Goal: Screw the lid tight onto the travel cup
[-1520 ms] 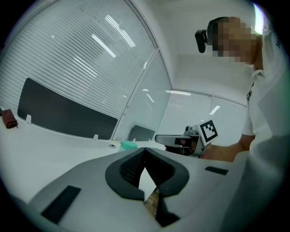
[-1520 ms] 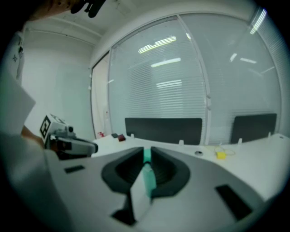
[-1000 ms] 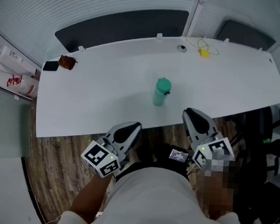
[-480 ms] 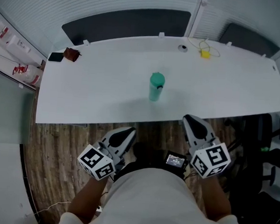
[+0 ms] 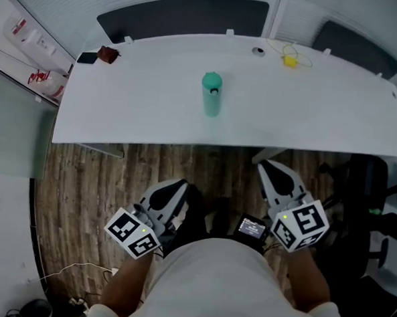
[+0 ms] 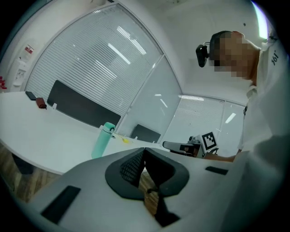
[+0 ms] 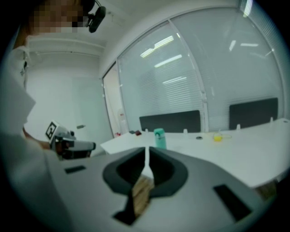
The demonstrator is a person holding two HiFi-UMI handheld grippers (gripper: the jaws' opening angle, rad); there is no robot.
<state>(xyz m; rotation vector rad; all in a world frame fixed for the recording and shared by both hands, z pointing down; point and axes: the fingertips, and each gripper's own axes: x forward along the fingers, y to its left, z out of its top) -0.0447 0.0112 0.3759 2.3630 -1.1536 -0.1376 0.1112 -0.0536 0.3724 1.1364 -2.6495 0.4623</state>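
The teal travel cup (image 5: 211, 93) stands upright on the white table (image 5: 120, 116) with its lid on top. It also shows far off in the left gripper view (image 6: 103, 139) and the right gripper view (image 7: 159, 137). Both grippers hang over the wooden floor, well short of the table and close to the person's body. My left gripper (image 5: 172, 189) is shut with nothing between its fingers, as its own view confirms (image 6: 144, 153). My right gripper (image 5: 268, 169) is shut and empty too, with only a thin slit left between its pads (image 7: 147, 154).
A yellow item with a cord (image 5: 289, 60) and a round grommet (image 5: 259, 51) lie at the table's far edge. A black phone (image 5: 87, 58) and a brown object (image 5: 109, 54) sit at the far left corner. Dark chair backs (image 5: 184, 16) stand behind the table.
The person has backed away from the table. Both grippers, near its front edge a second ago, now hang farther out over the floor. The cup stays put.
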